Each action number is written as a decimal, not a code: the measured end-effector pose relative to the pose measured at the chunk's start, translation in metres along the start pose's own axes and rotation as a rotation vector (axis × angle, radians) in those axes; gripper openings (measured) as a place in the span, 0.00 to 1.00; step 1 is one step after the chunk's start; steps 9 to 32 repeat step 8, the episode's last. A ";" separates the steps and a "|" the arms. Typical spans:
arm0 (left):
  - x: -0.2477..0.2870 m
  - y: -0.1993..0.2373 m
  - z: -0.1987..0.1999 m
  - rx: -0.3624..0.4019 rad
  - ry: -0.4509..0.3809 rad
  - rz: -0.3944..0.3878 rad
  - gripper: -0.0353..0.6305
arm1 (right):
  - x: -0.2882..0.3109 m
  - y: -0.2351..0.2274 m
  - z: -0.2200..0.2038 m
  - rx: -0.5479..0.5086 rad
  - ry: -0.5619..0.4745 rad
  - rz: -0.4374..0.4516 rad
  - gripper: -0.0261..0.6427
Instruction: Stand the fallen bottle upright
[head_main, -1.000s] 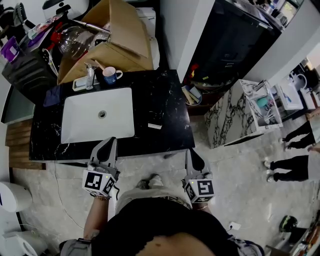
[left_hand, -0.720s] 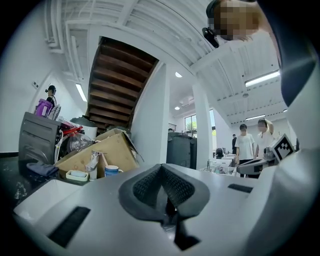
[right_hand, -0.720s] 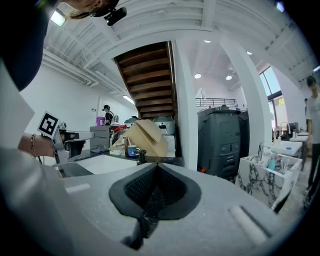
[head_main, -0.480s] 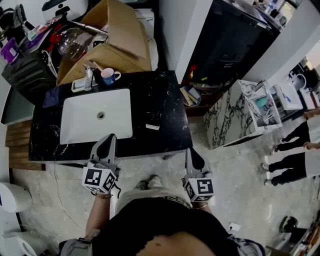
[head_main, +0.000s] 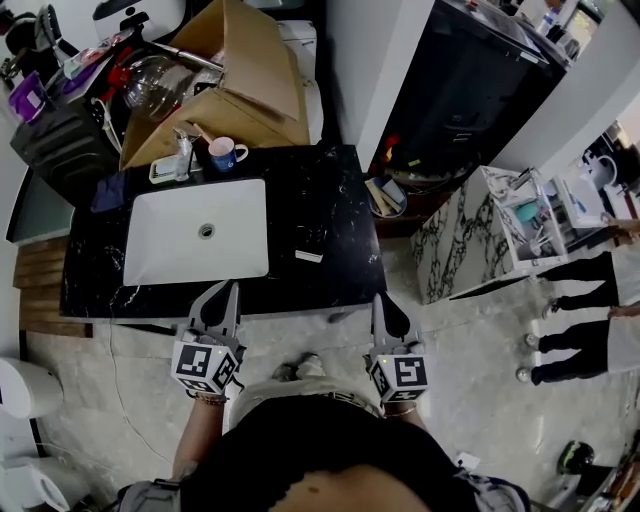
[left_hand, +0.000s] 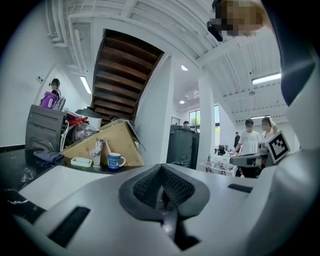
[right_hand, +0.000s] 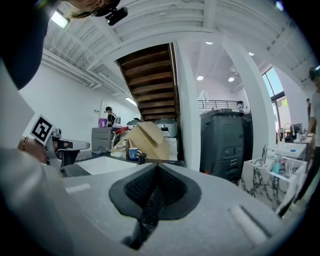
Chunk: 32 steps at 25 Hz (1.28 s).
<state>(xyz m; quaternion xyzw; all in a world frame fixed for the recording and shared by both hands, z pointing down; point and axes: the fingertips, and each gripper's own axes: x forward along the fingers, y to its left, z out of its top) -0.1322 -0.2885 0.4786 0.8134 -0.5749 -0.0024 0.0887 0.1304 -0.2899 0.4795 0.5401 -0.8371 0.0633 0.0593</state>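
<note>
1. Bottle (head_main: 309, 256), small and pale, lies flat on the black counter (head_main: 330, 195), right of the white sink (head_main: 160, 245).
2. Left gripper (head_main: 229, 290) and right gripper (head_main: 386, 302) hover at the counter's near edge, well apart from it, jaws pressed together, holding nothing.

- No word, brand or number is coming through clearly enough to read anywhere.
- The left marker cube (head_main: 205, 368) on the left gripper (head_main: 226, 292) is showing black-and-white square markers, which are coded patterns rather than letters or digits.
- The right marker cube (head_main: 400, 377) on the right gripper (head_main: 385, 303) is showing the same kind of pattern.
- The blue mug (left_hand: 115, 160) is carrying a small white mark that is too small to read.
- The white slip (head_main: 309, 256) on the black countertop (head_main: 330, 200) is showing no legible print.
</note>
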 end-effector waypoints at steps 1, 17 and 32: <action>-0.001 0.001 0.001 -0.003 0.001 0.004 0.06 | 0.001 0.001 0.001 -0.002 -0.001 0.005 0.04; -0.006 0.000 -0.009 0.010 0.021 0.004 0.06 | 0.004 -0.004 -0.010 -0.032 0.012 0.003 0.04; -0.006 0.000 -0.009 0.010 0.021 0.004 0.06 | 0.004 -0.004 -0.010 -0.032 0.012 0.003 0.04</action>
